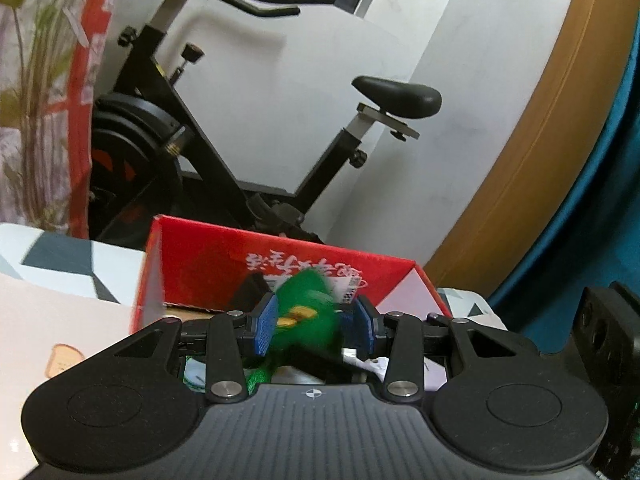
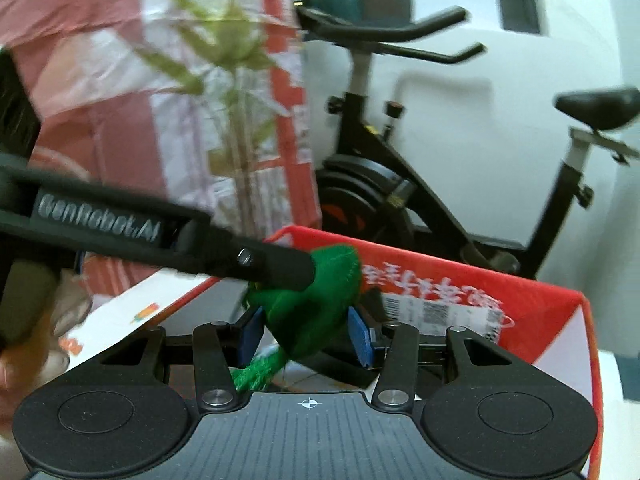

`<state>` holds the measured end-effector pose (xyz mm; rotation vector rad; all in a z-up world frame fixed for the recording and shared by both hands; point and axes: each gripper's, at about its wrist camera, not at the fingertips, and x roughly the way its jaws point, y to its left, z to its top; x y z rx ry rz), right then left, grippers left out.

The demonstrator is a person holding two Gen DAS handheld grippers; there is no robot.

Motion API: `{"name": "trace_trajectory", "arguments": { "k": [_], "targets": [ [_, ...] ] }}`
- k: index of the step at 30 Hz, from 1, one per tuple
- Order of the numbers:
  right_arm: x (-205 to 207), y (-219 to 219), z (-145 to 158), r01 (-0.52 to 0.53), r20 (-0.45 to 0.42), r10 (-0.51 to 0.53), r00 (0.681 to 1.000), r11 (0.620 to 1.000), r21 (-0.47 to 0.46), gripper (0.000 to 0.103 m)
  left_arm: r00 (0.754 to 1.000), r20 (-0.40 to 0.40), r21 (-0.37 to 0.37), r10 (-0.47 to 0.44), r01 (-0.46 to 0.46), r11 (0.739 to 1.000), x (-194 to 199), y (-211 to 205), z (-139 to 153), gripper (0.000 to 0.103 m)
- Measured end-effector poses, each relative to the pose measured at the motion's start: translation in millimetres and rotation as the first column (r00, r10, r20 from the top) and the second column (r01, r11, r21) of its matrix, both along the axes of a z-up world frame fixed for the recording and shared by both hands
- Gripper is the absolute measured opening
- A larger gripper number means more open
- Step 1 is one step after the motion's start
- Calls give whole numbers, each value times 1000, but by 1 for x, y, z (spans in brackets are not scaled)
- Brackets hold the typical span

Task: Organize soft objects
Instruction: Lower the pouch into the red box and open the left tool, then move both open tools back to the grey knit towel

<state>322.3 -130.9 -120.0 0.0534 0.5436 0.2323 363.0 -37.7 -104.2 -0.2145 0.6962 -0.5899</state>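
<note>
Both the left gripper (image 1: 314,326) and the right gripper (image 2: 306,334) are clenched on one green plush toy (image 2: 316,292), held just above the open red box (image 2: 552,312), so the drop inside looks still undone.

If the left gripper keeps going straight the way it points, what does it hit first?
The left gripper already has the green plush between its pads, so that comes first. Beyond the plush, it would probably meet the inside of the red box's far wall, though blur leaves the depth unclear.
</note>
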Motion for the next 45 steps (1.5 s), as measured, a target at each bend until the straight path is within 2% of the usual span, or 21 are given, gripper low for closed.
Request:
{"name": "trace_trajectory", "arguments": {
  "k": [6, 14, 15, 17, 19, 21, 23, 25, 28, 32, 39, 41, 45],
  "targets": [
    [7, -26, -4, 121, -30, -120, 992, 993, 13, 38, 1000, -16, -8, 1, -1, 1000, 9, -6, -7, 44],
    [-12, -45, -1, 195, -33, -194, 981, 978, 73, 41, 998, 36, 70, 48, -50, 996, 1, 2, -3, 46],
    [-17, -46, 0, 202, -27, -201, 979, 976, 78, 43, 998, 46, 84, 53, -56, 995, -2, 3, -1, 50],
    [-28, -47, 4, 216, -11, -216, 976, 973, 78, 51, 996, 66, 115, 63, -70, 991, -11, 5, 4, 66],
    [-40, -46, 9, 233, 8, -235, 972, 970, 71, 71, 992, 101, 152, 80, -95, 984, -25, 7, 10, 93],
    [-54, -46, 13, 258, 29, -260, 965, 964, 60, 81, 985, 144, 187, 92, -119, 975, -42, 9, 16, 99],
    [-68, -47, 18, 276, 43, -278, 960, 960, 51, 88, 982, 167, 223, 90, -126, 967, -57, 10, 21, 102],
    [-83, -49, 21, 297, 52, -299, 953, 954, 49, 100, 980, 170, 260, 103, -145, 955, -72, 10, 24, 103],
    [-103, -52, 24, 312, 56, -314, 948, 949, 37, 103, 979, 148, 286, 139, -176, 942, -90, 15, 24, 103],
    [-129, -55, 22, 326, 50, -327, 944, 945, 22, 103, 978, 118, 287, 169, -197, 937, -109, 25, 20, 103],
    [-169, -61, 0, 343, 14, -343, 939, 939, -8, 103, 975, 75, 271, 210, -222, 937, -131, 42, 4, 103],
    [-177, -62, -9, 354, -6, -354, 935, 935, -17, 103, 971, 82, 285, 224, -238, 928, -137, 45, -2, 103],
    [-186, -65, -26, 361, -39, -361, 932, 933, -14, 103, 959, 112, 349, 261, -284, 893, -143, 47, -15, 103]
  ]
}}
